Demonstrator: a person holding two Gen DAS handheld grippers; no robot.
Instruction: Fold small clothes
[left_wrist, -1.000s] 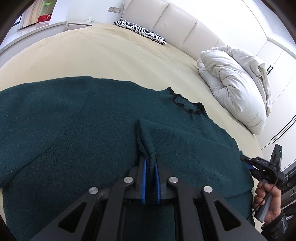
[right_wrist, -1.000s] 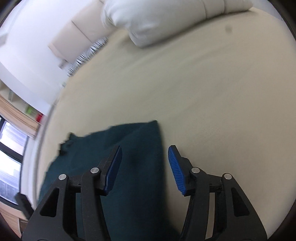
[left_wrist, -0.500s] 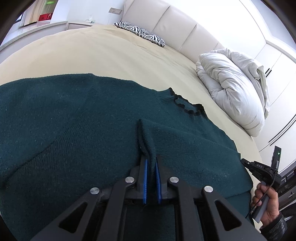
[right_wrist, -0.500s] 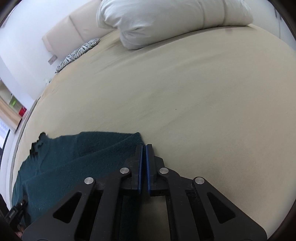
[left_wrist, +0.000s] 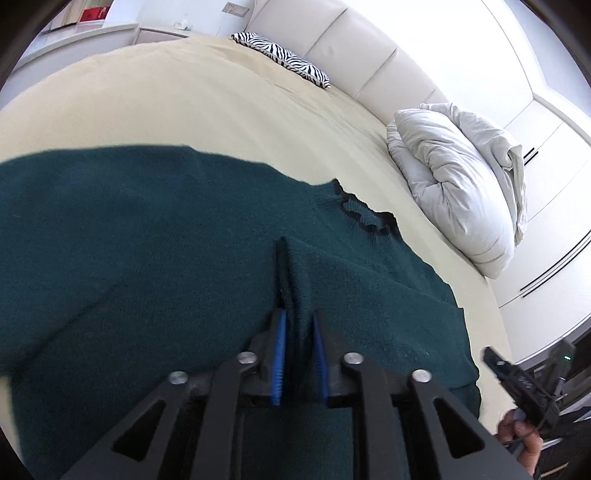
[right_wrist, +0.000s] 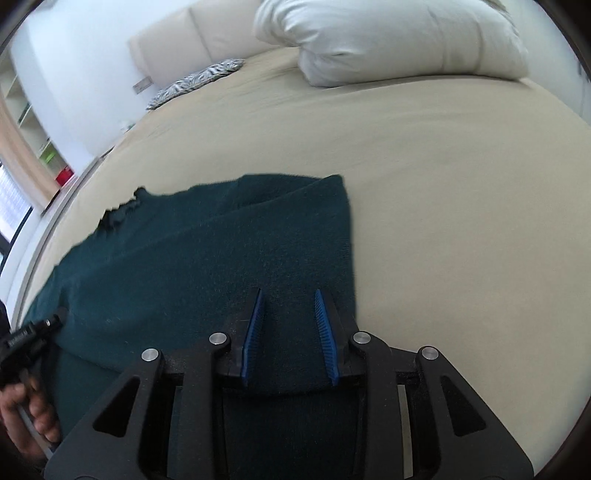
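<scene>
Beige bed (left_wrist: 192, 96), green sweater (left_wrist: 147, 236) hem cut off, left gripper (left_wrist: 298, 350) opening around fold, right gripper (right_wrist: 290, 334) opening, empty.

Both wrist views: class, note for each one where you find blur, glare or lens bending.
Left wrist view: the white wall and headboard are washed out by daylight, the bed bulges from the fisheye, and the green sweater has a smeared far edge. Right wrist view: softly blurred all over, the quilt overbright, the corners dark.
</scene>
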